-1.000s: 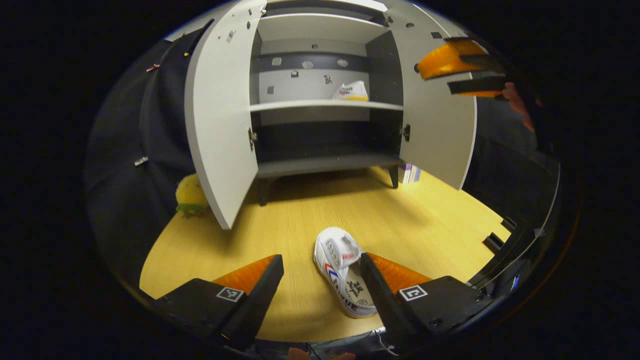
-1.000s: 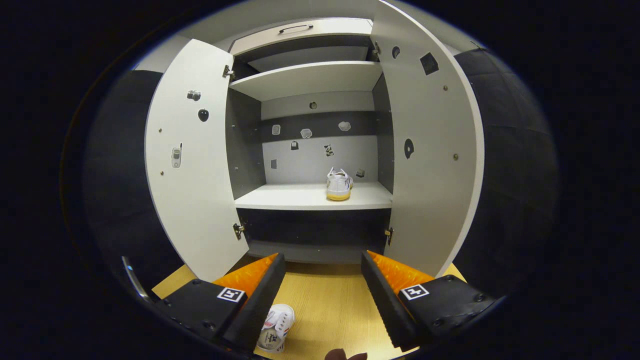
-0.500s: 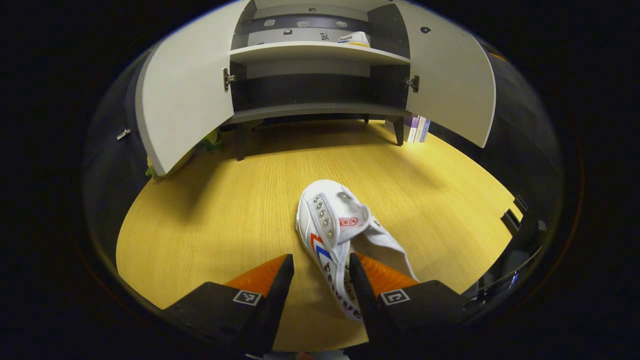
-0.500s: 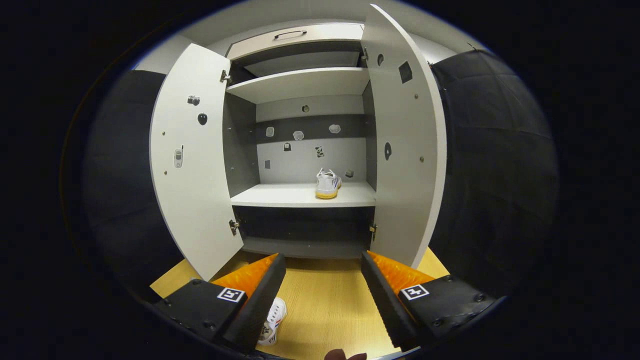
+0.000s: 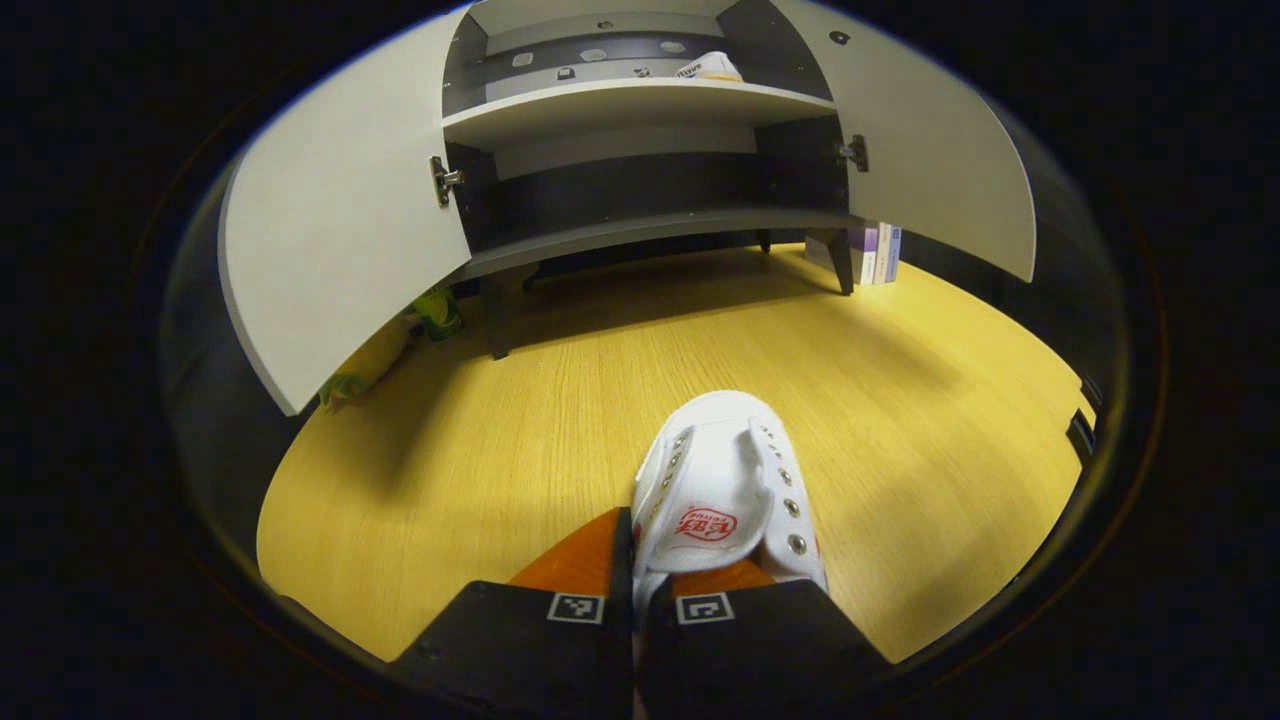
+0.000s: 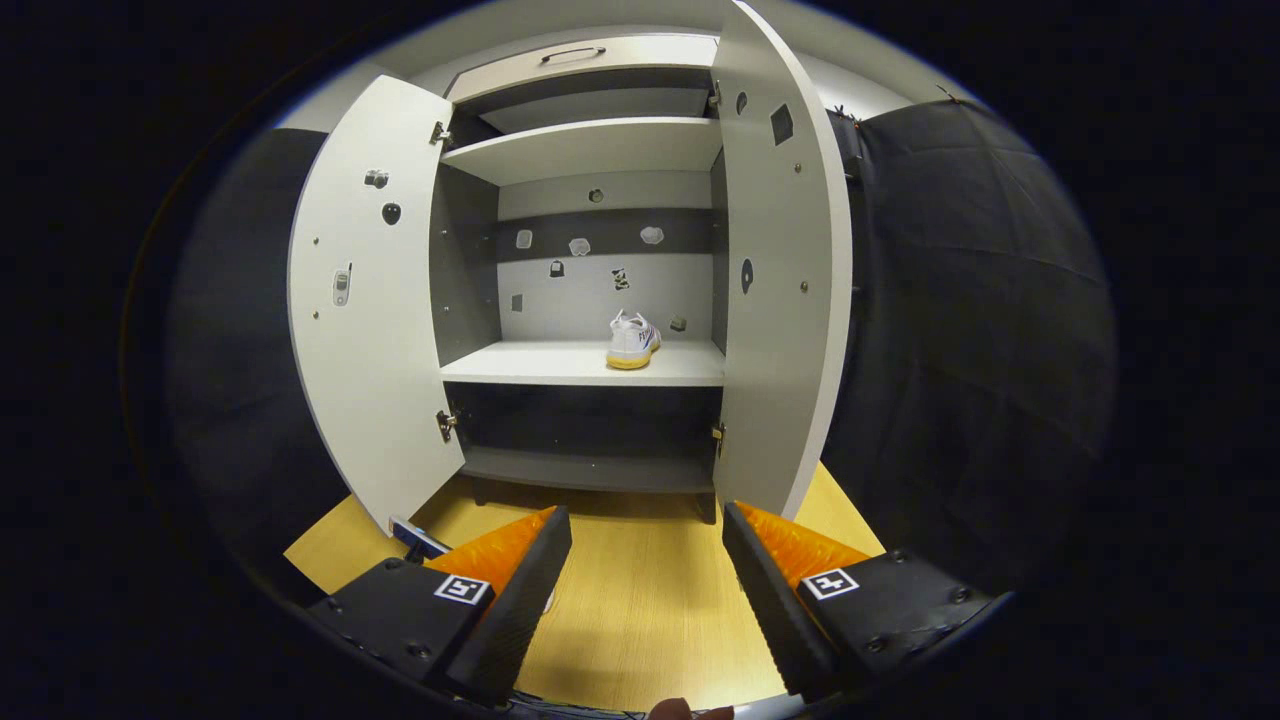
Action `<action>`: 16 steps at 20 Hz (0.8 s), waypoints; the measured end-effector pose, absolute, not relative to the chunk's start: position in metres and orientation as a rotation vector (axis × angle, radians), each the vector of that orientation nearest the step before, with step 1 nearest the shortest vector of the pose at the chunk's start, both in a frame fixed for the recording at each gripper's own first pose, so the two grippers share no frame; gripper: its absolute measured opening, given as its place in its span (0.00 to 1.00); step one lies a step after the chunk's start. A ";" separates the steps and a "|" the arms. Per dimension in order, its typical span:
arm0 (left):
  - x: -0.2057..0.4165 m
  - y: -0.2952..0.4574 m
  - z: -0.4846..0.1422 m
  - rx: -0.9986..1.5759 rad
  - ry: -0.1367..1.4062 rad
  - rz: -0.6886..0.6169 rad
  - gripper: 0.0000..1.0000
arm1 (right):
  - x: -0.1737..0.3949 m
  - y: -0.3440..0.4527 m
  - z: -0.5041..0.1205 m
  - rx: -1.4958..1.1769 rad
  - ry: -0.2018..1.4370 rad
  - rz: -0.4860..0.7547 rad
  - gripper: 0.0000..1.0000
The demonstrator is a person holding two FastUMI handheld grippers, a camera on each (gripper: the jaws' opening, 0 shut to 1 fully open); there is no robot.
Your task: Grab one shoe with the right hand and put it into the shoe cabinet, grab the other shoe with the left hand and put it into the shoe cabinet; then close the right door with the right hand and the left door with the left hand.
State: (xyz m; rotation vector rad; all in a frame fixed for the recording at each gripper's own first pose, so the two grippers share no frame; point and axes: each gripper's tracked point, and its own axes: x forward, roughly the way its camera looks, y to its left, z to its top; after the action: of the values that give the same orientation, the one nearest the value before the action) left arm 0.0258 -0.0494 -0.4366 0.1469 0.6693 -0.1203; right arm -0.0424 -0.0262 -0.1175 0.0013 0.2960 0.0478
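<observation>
My left gripper now clamped on shoe at bottom center, was open 0.5 s ago; right gripper stays open, 2nd shoe mid-frame on shelf

the left gripper view sits low and close over the yellow wooden floor, tilted downward, facing the open cabinet from a little way back; a white shoe lies right at the near edge between its fingers. the right gripper view rides higher and more level, well back from the cabinet, looking straight in at its shelves with both doors swung open. both views share the cabinet, the shoe on the middle shelf, the two doors and the floor in front.
</observation>
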 end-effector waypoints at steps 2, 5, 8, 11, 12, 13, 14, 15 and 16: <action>0.026 -0.049 -0.436 0.146 0.696 -0.136 0.07 | -0.042 -0.026 -0.121 0.006 0.304 0.046 0.97; 0.025 -0.050 -0.429 0.164 0.732 -0.146 0.06 | -0.043 -0.024 -0.124 0.011 0.303 0.053 0.97; 0.025 -0.050 -0.404 0.159 0.720 -0.139 0.05 | -0.044 -0.024 -0.124 0.014 0.294 0.060 0.97; 0.030 -0.049 -0.367 0.098 0.692 -0.117 0.05 | -0.043 -0.026 -0.120 0.043 0.277 0.057 0.97; 0.032 -0.049 -0.352 0.083 0.678 -0.112 0.05 | -0.042 -0.028 -0.120 0.051 0.275 0.053 0.98; 0.035 -0.049 -0.336 0.085 0.658 -0.108 0.05 | -0.043 -0.030 -0.120 0.058 0.270 0.049 0.97; 0.038 -0.048 -0.319 0.090 0.638 -0.105 0.05 | -0.043 -0.033 -0.119 0.061 0.266 0.044 0.97; 0.041 -0.048 -0.303 0.083 0.622 -0.107 0.05 | -0.044 -0.035 -0.120 0.066 0.262 0.041 0.97; 0.042 -0.050 -0.287 0.061 0.615 -0.110 0.05 | -0.045 -0.038 -0.120 0.072 0.261 0.035 0.97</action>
State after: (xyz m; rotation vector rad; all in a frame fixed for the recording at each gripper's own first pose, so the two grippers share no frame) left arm 0.0420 -0.0503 -0.2871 0.0605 0.6152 -0.1095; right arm -0.0446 -0.0380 -0.1203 0.0717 0.2614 0.0355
